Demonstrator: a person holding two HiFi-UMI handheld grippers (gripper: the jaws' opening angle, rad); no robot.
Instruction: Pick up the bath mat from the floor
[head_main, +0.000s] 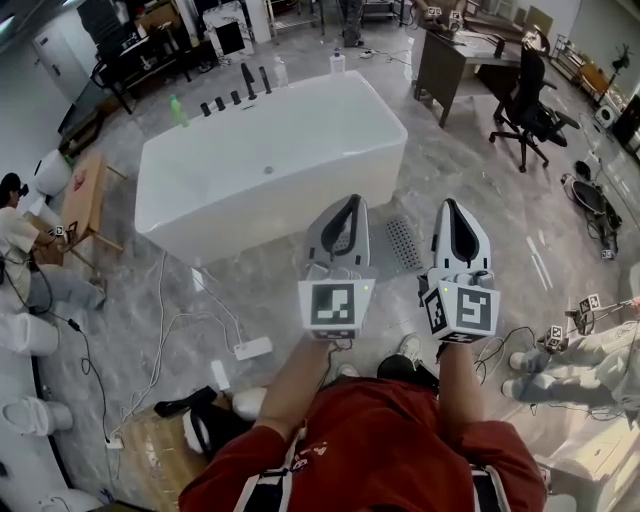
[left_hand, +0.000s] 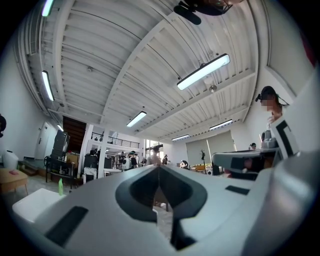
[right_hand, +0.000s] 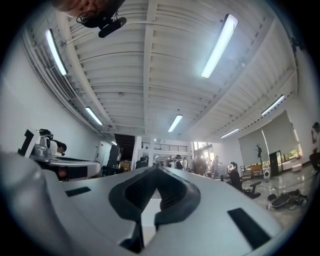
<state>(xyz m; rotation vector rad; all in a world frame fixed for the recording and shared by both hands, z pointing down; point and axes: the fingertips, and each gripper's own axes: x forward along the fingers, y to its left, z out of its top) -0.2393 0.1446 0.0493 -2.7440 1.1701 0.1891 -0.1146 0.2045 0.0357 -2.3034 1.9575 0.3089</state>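
Bath mat (head_main: 403, 243) lies on the floor against the bathtub (head_main: 270, 160), seemingly flat. I hold the left gripper (head_main: 350, 206) and right gripper (head_main: 451, 206) above it, fingers clenched empty, approach unstarted.

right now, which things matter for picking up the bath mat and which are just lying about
For the job: bath mat on the floor, left tongs, right tongs, both shut.
Lying about: bathtub, power strip, office chair, green bottle.
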